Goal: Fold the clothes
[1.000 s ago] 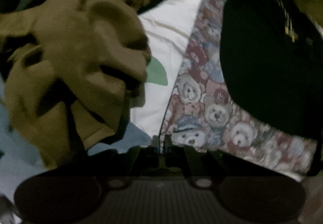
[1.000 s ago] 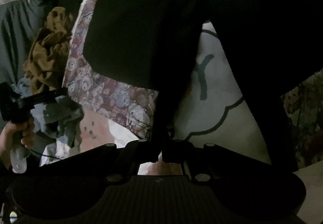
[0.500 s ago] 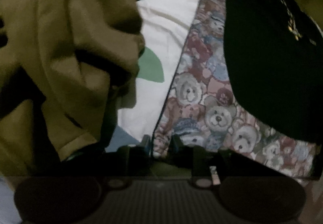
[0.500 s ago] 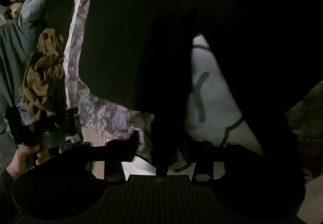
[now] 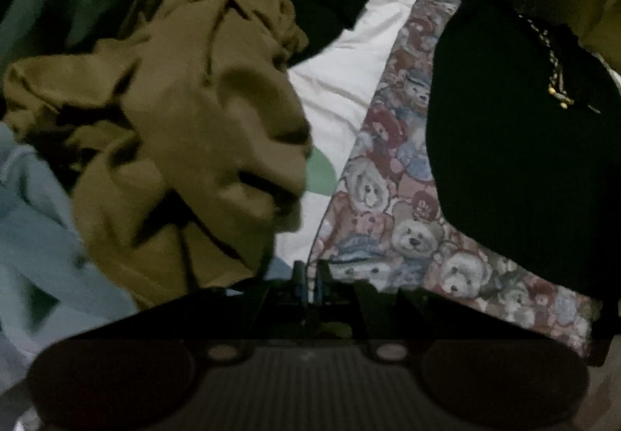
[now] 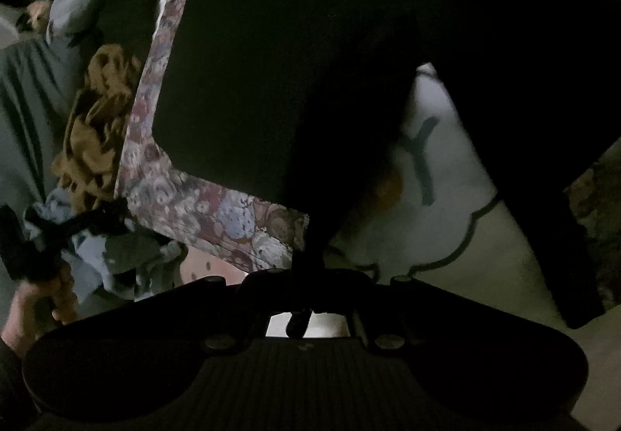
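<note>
Pale blue cloth (image 5: 35, 229): lay rumpled at the far left of the left wrist view, partly under its neighbour.
Crumpled olive-brown garment (image 5: 186, 144): sat bunched in a heap, left of and beyond the left jaws, not touching them.
White sheet with a green patch (image 5: 341, 89): showed as a bare wedge between that heap and the print.
Left gripper (image 5: 309, 276): pointed steeply down; its jaws had just been closing and stood almost together. Whether the print's edge was caught between them could not be told.
Teddy-bear print fabric (image 5: 392, 206): ran as a band from just beside the left jaws away to the upper right.
Black garment (image 5: 524, 167): the piece being folded, lying flat on the print, right of the left jaws and apart from them; its near edge slanted down to the right.
Right gripper (image 6: 306, 268): its jaws had just been closing and pinched a narrow fold of the black garment, which rose from them.
Nearer hand: the right one, already holding; the left would likely have to cross the print to reach the garment's free corner.
Only in the right wrist view: the person's hand (image 6: 35, 310) carrying the left gripper, and a white cloth with dark outlines (image 6: 446, 229).
Only in the left wrist view: a small gold detail (image 5: 555, 82) on the black garment.
</note>
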Motion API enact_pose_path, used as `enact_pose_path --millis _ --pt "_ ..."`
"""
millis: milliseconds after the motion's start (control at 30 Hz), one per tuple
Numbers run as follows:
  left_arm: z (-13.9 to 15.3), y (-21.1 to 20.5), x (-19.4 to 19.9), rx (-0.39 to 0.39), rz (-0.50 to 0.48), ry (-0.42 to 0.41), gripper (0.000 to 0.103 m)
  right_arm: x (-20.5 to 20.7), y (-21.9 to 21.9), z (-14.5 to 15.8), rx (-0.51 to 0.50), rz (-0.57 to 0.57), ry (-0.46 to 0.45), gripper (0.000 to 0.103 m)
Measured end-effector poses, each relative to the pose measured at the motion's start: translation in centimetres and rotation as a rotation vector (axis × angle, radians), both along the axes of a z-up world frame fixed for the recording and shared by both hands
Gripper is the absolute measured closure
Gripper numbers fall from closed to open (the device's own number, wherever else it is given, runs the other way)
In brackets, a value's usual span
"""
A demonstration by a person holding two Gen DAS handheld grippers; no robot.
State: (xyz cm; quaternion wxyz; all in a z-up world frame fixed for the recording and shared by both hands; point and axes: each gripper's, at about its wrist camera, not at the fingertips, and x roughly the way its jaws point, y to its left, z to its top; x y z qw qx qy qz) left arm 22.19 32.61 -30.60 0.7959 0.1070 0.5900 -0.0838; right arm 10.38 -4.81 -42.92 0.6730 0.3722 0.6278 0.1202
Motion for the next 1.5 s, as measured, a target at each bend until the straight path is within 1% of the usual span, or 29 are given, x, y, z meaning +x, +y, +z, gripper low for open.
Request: enact_pose_path --millis 100,200,267,300,333,367,433,467,533,567,633,700,767,800,967,1000,1033,1067,1133,1167,1200,1233,1300,1367,1433,1500 --pt "-0.4 0.2 -0.5 0.035 0.005 0.026 0.098 -0.1 0.7 -0.4 0.000 0.024 0.010 0.103" --pt "-1.3 -0.2 -0.7 0.068 -0.007 0.047 0.097 0.0 0.8 -1.0 -0.035 0.031 0.026 0.103" --pt "-2.0 -0.6 -0.6 0.091 -0.019 0.058 0.093 0.2 0.6 -1.3 -0.051 0.048 0.035 0.101" --pt "-2.4 -0.8 -0.6 0.102 -0.025 0.063 0.089 0.3 0.4 -1.1 -0.059 0.061 0.030 0.100" --pt "-2.5 -0.9 -0.6 0.108 -0.025 0.063 0.088 0.4 0.1 -0.8 -0.066 0.071 0.021 0.098" --pt "-2.2 -0.7 -0.6 0.105 -0.010 0.050 0.087 0.5 -0.2 -0.5 -0.066 0.077 0.009 0.096" --pt "-1.4 -0.3 -0.6 0.096 0.016 0.022 0.086 0.9 -1.0 0.4 -0.069 0.074 -0.014 0.075" --pt "-0.9 -0.2 -0.6 0.089 0.019 0.005 0.086 1.1 -1.5 0.9 -0.083 0.070 -0.022 0.074" --pt "0.1 -0.2 -0.7 0.076 0.023 -0.028 0.080 1.5 -2.3 2.2 -0.120 0.059 -0.032 0.074" --pt "0.6 -0.5 -0.9 0.068 0.026 -0.039 0.079 1.7 -2.9 2.8 -0.131 0.049 -0.040 0.074" --pt "1.1 -1.3 -0.7 0.048 0.027 -0.055 0.078 2.1 -4.4 4.5 -0.146 0.035 -0.081 0.071" --pt "1.2 -2.3 -0.1 0.026 0.022 -0.069 0.077 2.8 -6.0 6.1 -0.200 0.030 -0.126 0.067" --pt "1.1 -3.9 1.1 0.007 0.005 -0.083 0.077 3.5 -7.6 7.4 -0.245 0.006 -0.155 0.067" --pt "0.6 -5.0 1.9 0.000 -0.006 -0.086 0.076 3.9 -8.2 7.9 -0.262 -0.008 -0.167 0.067" --pt "1.4 -8.0 3.6 -0.060 -0.040 -0.099 0.075 4.7 -11.0 10.6 -0.349 -0.086 -0.211 0.067" --pt "1.5 -8.4 3.9 -0.073 -0.041 -0.097 0.075 4.8 -11.5 11.1 -0.368 -0.103 -0.219 0.065" --pt "1.6 -8.8 4.1 -0.082 -0.042 -0.093 0.075 4.8 -12.0 11.6 -0.387 -0.119 -0.230 0.060" --pt "1.7 -9.3 4.3 -0.090 -0.044 -0.090 0.074 4.8 -12.4 12.2 -0.407 -0.134 -0.244 0.058" --pt "1.6 -10.4 4.5 -0.091 -0.063 -0.088 0.069 4.8 -13.2 13.0 -0.453 -0.150 -0.262 0.052" --pt "1.6 -11.0 4.5 -0.090 -0.070 -0.089 0.067 4.7 -13.5 13.2 -0.472 -0.147 -0.261 0.052" --pt "1.8 -11.3 4.5 -0.090 -0.071 -0.094 0.061 4.7 -14.0 13.4 -0.483 -0.138 -0.251 0.052" --pt "2.0 -11.7 4.4 -0.090 -0.073 -0.099 0.051 4.7 -14.5 13.5 -0.489 -0.129 -0.236 0.052" --pt "2.4 -12.5 4.5 -0.104 -0.075 -0.112 0.041 4.9 -15.8 13.6 -0.507 -0.123 -0.198 0.052" --pt "2.6 -13.3 4.6 -0.113 -0.080 -0.121 0.041 5.2 -16.7 13.6 -0.549 -0.105 -0.189 0.052" --pt "2.6 -14.0 4.6 -0.120 -0.086 -0.127 0.041 5.8 -17.5 13.5 -0.608 -0.079 -0.210 0.052" --pt "2.5 -14.7 4.6 -0.125 -0.090 -0.132 0.041 6.6 -18.5 13.3 -0.647 -0.070 -0.227 0.052"
